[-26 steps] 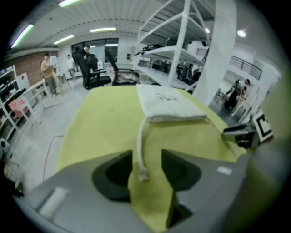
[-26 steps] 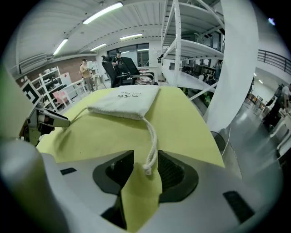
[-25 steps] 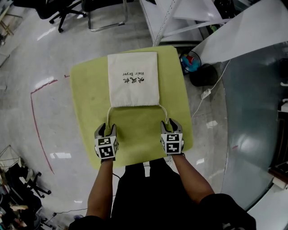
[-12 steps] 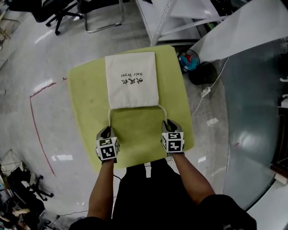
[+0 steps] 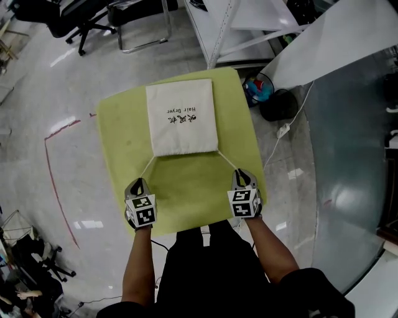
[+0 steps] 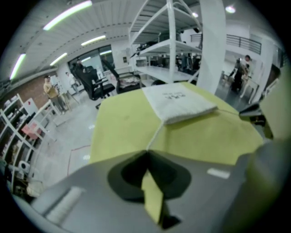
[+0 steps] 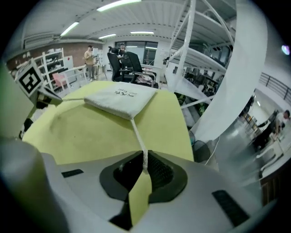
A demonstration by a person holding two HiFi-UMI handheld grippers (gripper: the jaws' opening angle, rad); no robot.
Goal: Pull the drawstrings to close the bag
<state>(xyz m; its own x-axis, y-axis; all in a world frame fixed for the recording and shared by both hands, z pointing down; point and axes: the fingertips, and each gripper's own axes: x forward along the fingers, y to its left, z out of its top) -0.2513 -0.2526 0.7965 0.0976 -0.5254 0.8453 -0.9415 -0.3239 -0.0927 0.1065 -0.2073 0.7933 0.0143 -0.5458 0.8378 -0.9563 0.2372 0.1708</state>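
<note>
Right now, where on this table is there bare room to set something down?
Bare table lies left of the white bag, to the edge; a narrower strip on its right. The near middle is bare but crowded: the left drawstring and right drawstring border it, the left gripper shut on one, the right gripper, jaws just closed further, on the other.

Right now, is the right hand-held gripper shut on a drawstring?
Yes, the right hand-held gripper pinches the white drawstring from the bag.

Yellow-green table (image 5: 124, 146), office chair (image 5: 68, 15) (black) beyond.
</note>
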